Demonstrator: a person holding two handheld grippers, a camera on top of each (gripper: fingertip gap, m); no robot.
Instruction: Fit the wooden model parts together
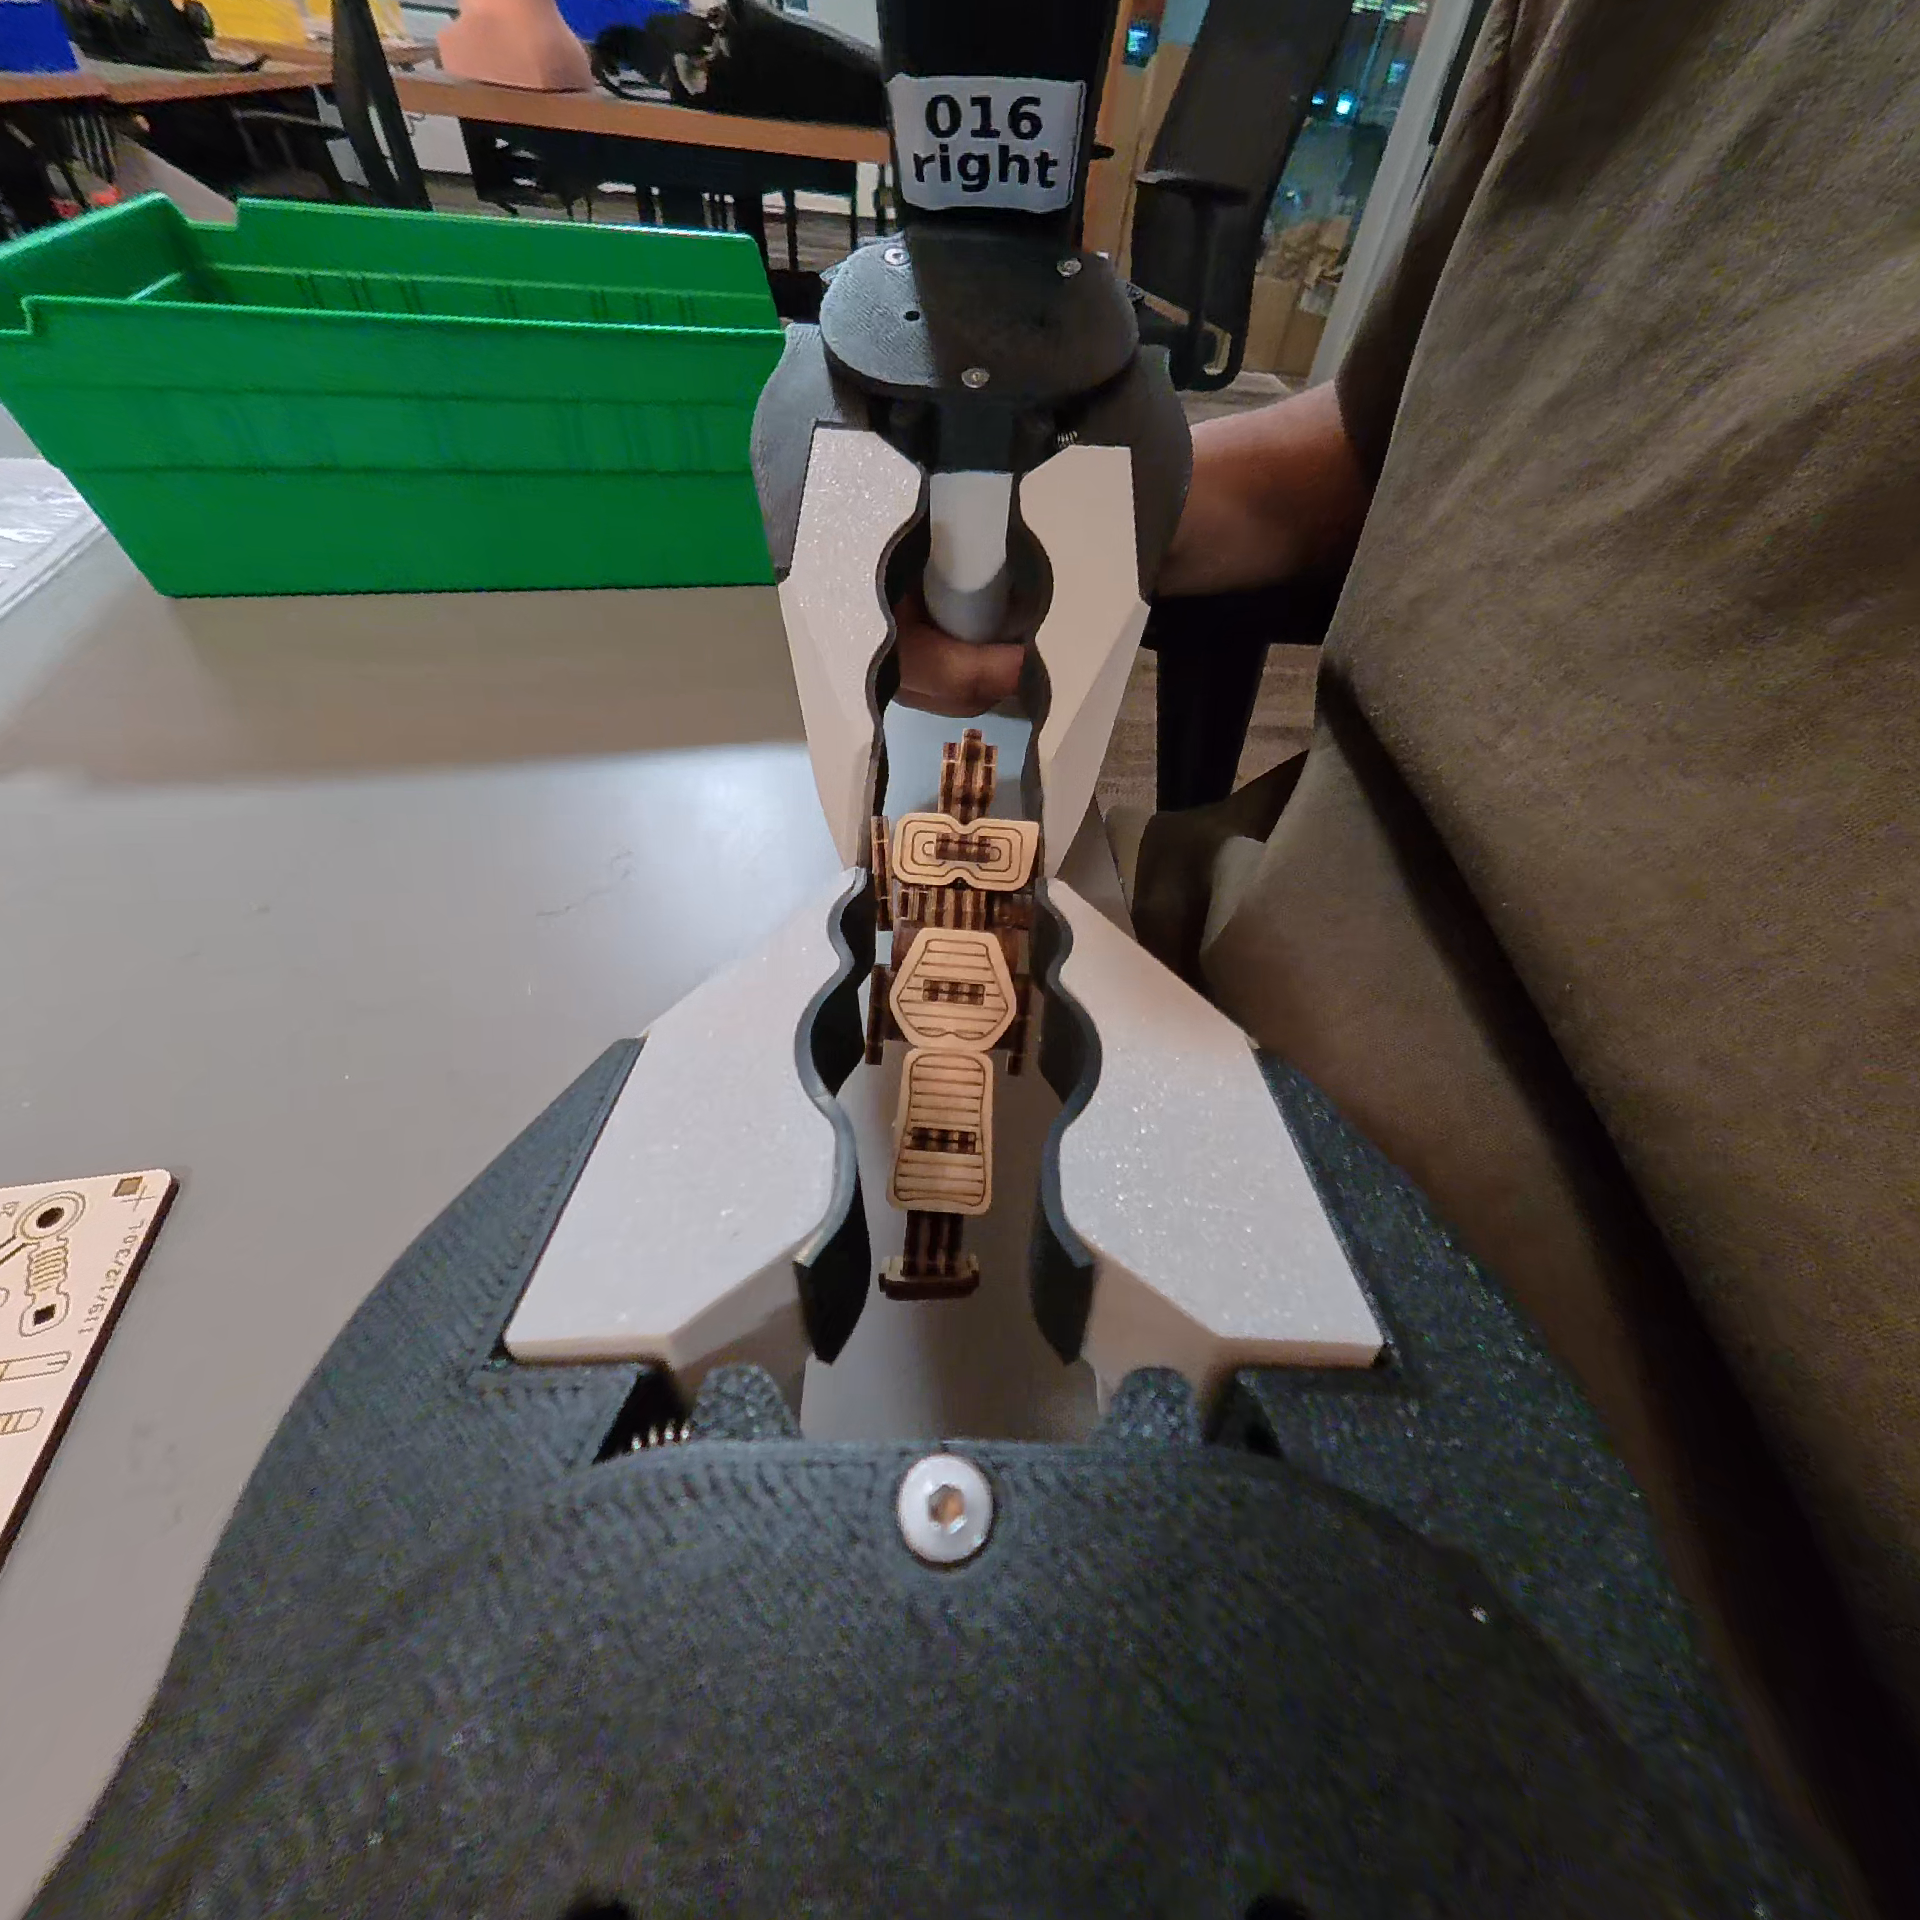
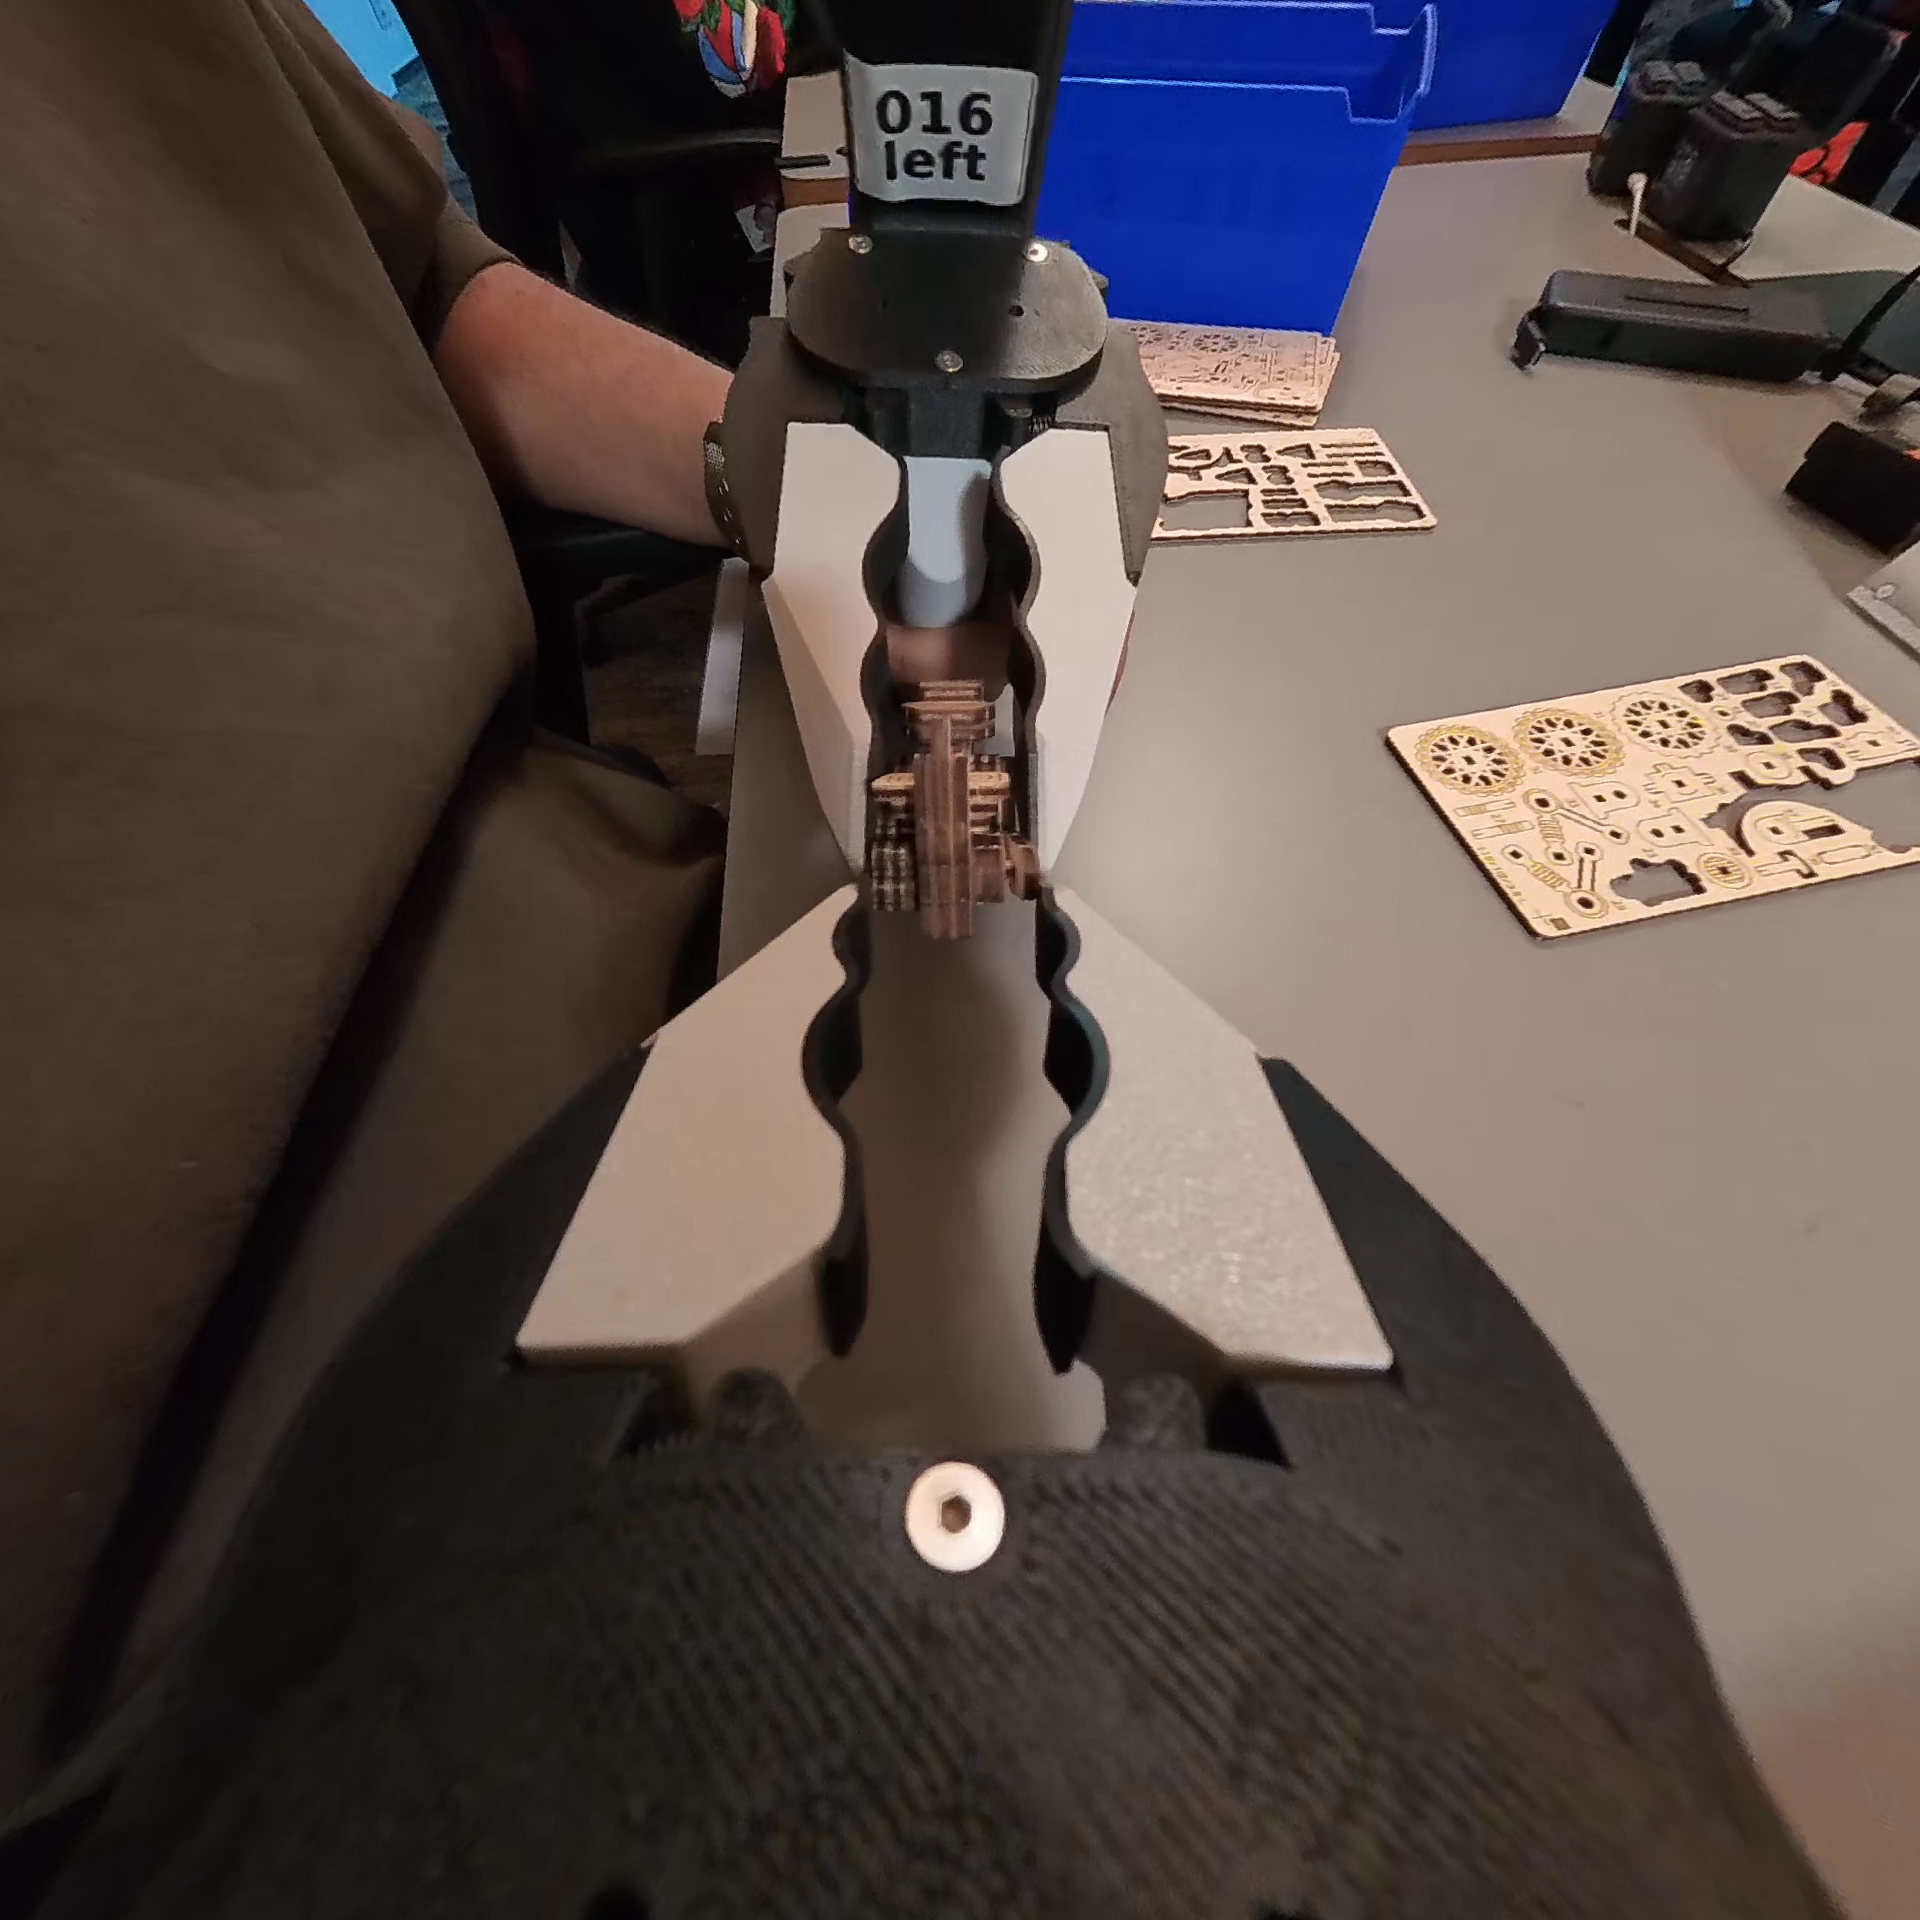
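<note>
A small wooden model of layered laser-cut plywood, with engraved pale plates on top, is held in the air above the grey table. My left gripper is shut on it, and most of the model lies between its fingers. My right gripper faces it tip to tip and is closed on the model's far end. In the right wrist view the model sits between my right gripper's tips and inside the left gripper beyond.
A green bin stands on the table at the back left, with a wooden part sheet near it. Part sheets, a blue bin and black devices are on the right. The person's body is close behind.
</note>
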